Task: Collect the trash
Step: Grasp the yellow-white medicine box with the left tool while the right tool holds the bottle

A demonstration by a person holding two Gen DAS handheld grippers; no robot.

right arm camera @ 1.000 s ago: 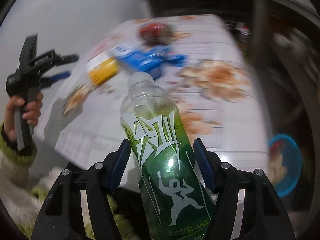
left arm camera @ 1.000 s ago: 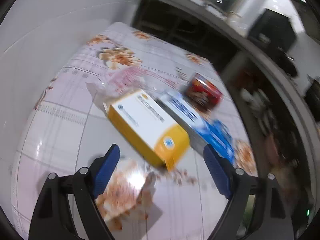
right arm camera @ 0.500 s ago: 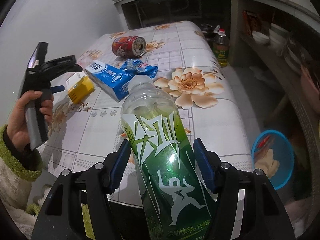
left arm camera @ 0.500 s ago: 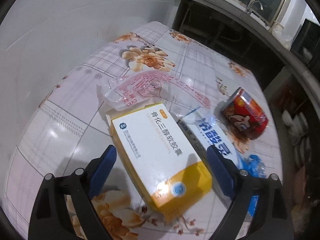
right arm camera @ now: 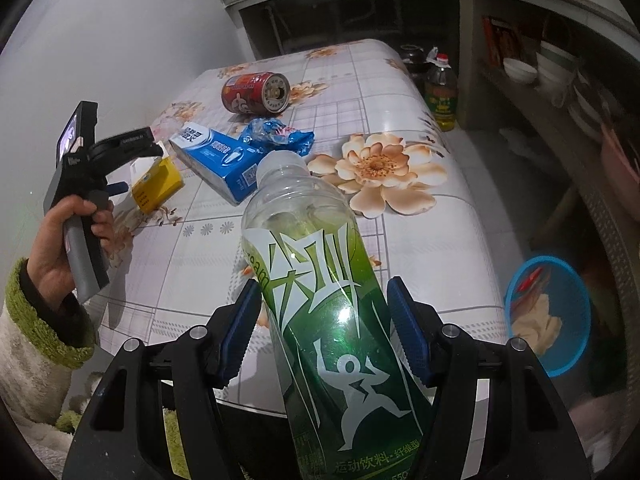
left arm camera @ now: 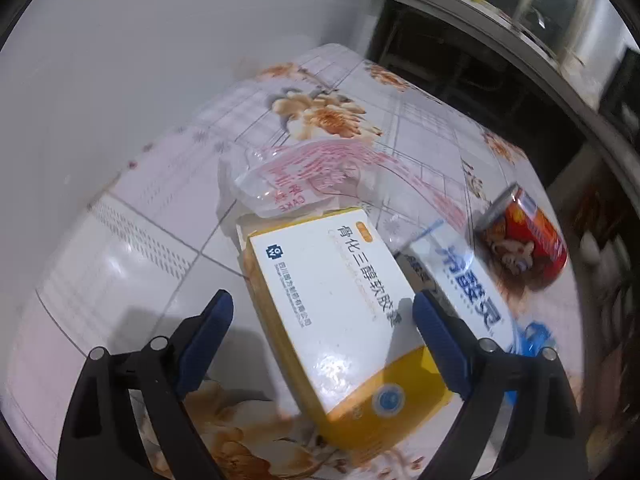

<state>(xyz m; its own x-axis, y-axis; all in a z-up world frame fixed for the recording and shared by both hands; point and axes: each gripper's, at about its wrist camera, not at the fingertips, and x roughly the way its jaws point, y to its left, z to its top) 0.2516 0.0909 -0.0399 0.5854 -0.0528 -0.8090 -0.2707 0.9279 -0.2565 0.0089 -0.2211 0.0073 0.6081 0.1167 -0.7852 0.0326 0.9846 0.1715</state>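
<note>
The left gripper hangs over the flower-patterned tabletop with its blue-padded fingers spread wide on either side of a white and yellow cardboard medicine box; the box lies between the pads, the right pad close to its edge, the left one clear of it.

Taking that box as the landmark: a crumpled clear plastic bag with pink print lies just behind it, touching its far end. A long blue and white carton lies alongside its right flank, and beyond the carton a red drink can rests on its side. A crinkled blue wrapper sits against the carton (clearer from the right wrist camera).

The right gripper is clamped on a green-labelled clear plastic bottle, neck pointing away from the camera, held near the table's front edge, well apart from the box. A hand in a fuzzy green-cuffed sleeve grips the left tool's handle. A blue plastic basin sits on the floor, right of the table.
</note>
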